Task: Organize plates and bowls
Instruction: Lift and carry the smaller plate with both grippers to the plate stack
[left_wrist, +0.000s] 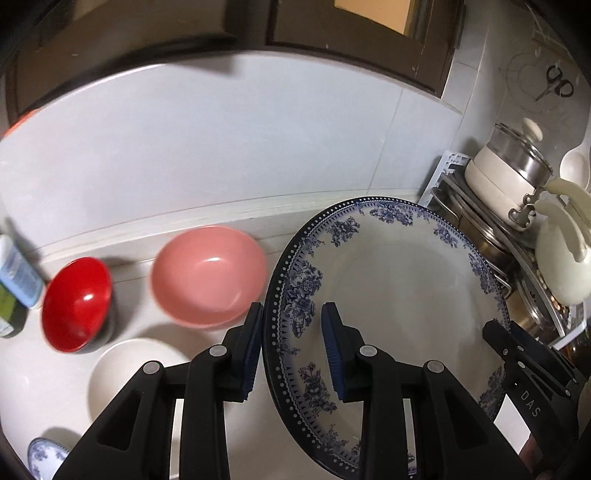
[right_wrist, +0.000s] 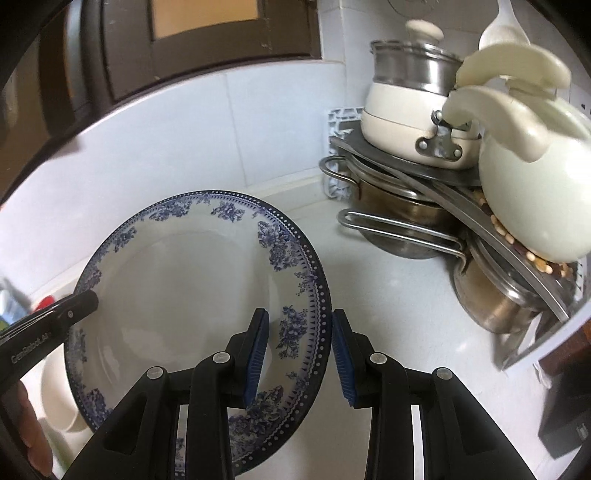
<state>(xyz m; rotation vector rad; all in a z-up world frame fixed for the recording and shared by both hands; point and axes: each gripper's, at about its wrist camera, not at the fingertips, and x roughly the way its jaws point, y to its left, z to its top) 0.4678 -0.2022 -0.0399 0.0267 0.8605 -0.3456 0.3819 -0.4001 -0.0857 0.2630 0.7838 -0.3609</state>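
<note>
- Blue-patterned plate (left_wrist: 388, 295) held off the table, left gripper (left_wrist: 291, 354) and right gripper (right_wrist: 301, 360) jaws narrowly clamped on opposite rims.
- Uneven pull: plate slips.
- Could clip pink bowl (left_wrist: 208, 275) or pot stack (right_wrist: 424, 184).

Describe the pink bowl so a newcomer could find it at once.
Start at the counter below the grey wall tiles. Left of the big blue-patterned plate sit two bowls. The pink bowl is nearest the plate, paler and wider than the red bowl further left.

Each tool (left_wrist: 291, 347) is built of black plastic arms, fitted with silver round rivets and ribbed blue pads (right_wrist: 256, 354).
</note>
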